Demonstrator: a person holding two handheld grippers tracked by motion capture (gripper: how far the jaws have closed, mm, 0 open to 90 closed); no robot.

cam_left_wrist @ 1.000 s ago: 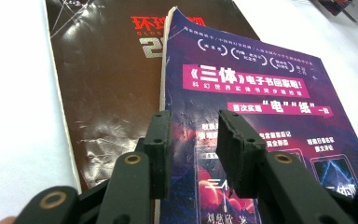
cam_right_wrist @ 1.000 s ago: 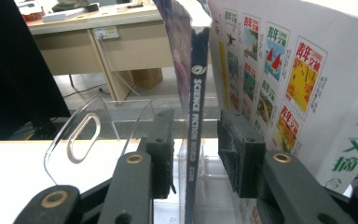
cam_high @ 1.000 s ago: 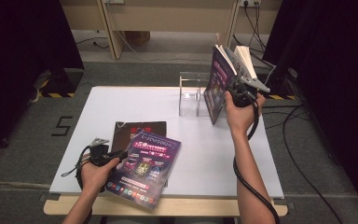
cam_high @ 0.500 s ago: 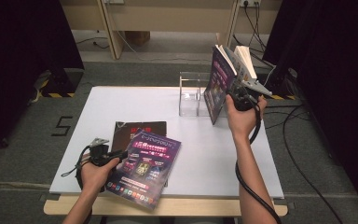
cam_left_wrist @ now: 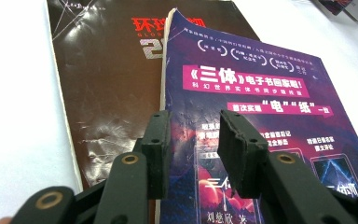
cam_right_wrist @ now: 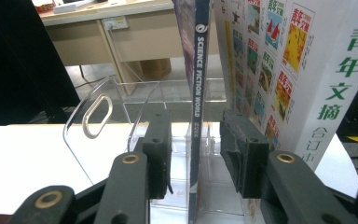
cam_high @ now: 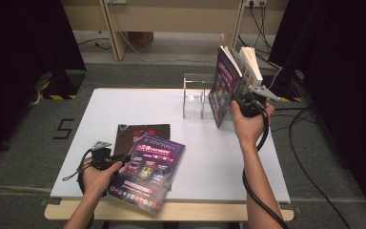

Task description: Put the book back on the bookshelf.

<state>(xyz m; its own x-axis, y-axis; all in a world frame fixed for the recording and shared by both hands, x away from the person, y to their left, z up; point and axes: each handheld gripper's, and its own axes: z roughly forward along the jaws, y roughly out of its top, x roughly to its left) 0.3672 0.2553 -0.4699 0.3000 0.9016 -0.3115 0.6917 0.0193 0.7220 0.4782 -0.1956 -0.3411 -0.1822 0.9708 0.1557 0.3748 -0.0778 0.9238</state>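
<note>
A purple magazine (cam_high: 147, 171) (cam_left_wrist: 261, 93) lies flat at the table's front, partly over a dark brown magazine (cam_high: 133, 131) (cam_left_wrist: 102, 79). My left gripper (cam_high: 124, 157) (cam_left_wrist: 193, 116) is open just above the purple cover near its spine edge. In a clear acrylic rack (cam_high: 193, 95) (cam_right_wrist: 98, 112) at the back right, another purple magazine (cam_high: 224, 86) (cam_right_wrist: 199, 70) stands upright beside a white book (cam_high: 250, 64) (cam_right_wrist: 307, 70). My right gripper (cam_high: 240, 100) (cam_right_wrist: 193, 116) has just been opening. The magazine's thin spine stands between its jaws with a gap on each side.
The white table (cam_high: 124, 105) has bare surface at the left and middle. A wooden desk and cables on the floor lie beyond the far edge. Dark curtains flank both sides.
My right hand has shifted slightly beside the rack. The left hand and both flat magazines have stayed where they were.
</note>
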